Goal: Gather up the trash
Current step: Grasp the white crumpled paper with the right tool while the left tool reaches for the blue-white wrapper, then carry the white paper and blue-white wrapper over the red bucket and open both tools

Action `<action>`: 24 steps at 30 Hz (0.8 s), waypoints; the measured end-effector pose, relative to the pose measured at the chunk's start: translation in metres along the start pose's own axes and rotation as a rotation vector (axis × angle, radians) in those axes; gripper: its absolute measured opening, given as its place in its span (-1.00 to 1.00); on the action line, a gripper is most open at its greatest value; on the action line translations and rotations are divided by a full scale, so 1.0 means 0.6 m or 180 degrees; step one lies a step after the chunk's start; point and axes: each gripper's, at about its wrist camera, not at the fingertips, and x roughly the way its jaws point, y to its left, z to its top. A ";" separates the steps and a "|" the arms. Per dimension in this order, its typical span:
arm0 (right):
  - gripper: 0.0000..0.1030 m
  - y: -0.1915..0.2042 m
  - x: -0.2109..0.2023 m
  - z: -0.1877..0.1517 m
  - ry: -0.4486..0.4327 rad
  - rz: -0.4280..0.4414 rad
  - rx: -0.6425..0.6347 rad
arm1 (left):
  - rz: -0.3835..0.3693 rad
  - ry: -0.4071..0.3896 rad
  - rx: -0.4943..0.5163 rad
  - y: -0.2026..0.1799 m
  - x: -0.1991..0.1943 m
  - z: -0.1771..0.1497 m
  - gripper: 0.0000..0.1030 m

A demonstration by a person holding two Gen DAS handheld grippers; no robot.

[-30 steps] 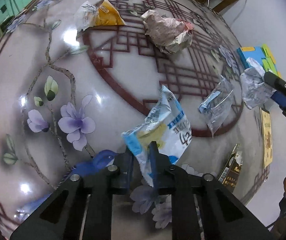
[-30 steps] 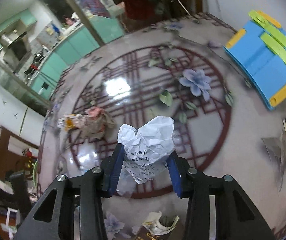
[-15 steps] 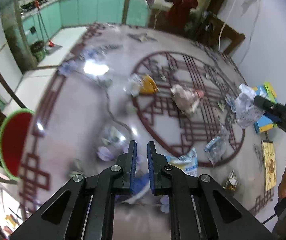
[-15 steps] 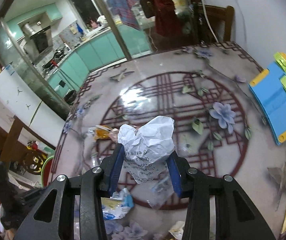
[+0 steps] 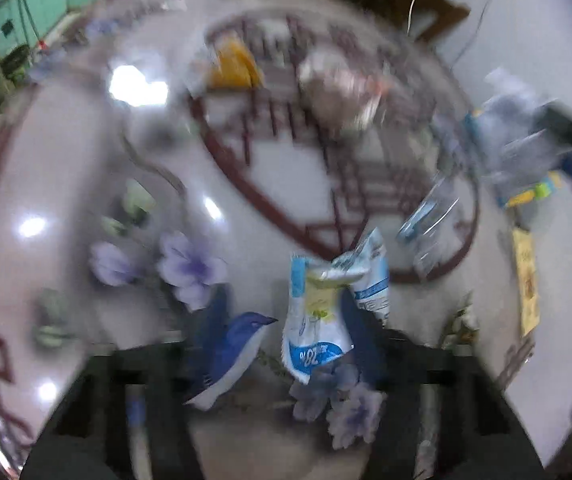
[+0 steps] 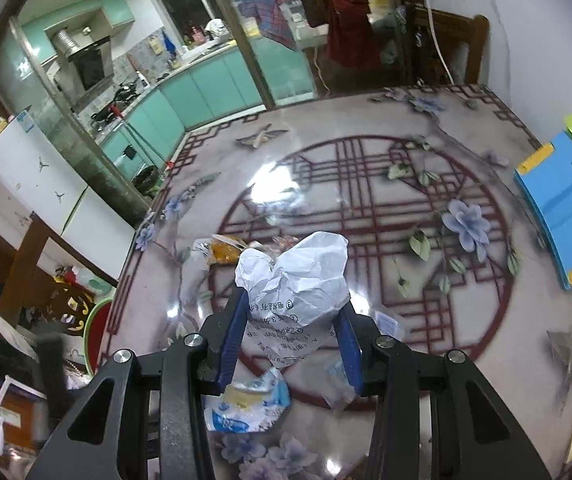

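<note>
The left hand-held gripper [image 5: 282, 320] is swinging back down toward the tabletop [image 5: 66, 152] after pointing out across the room half a second ago, and its view is smearing with blur. Its fingers are now standing apart either side of the blue-and-white printed plastic wrapper [image 5: 328, 308], which is lying on the glossy pink-grey surface beside a painted blue bird [image 5: 234, 354]; whether they are touching it, I cannot tell. Farther off, a yellow snack packet [image 5: 232, 66] and a crumpled pinkish paper wad [image 5: 340, 92] are lying on the dark red lattice circle.

In the right wrist view, the right hand-held gripper [image 6: 290, 344] is clamping a crumpled white printed paper ball [image 6: 296, 276] above the tabletop [image 6: 366, 168]. The blue-and-white wrapper [image 6: 246, 404] is lying below it. A blue and yellow folded plastic stool [image 6: 558, 208] is sitting at the right edge. Beyond a glass partition, teal kitchen cabinets [image 6: 206, 84] are lining the room.
</note>
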 end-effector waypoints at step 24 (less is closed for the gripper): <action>-0.20 0.110 0.015 0.016 -0.0010 0.0282 -0.0346 | 0.0838 -0.1149 -0.0474 0.121 -0.242 -0.015 -0.91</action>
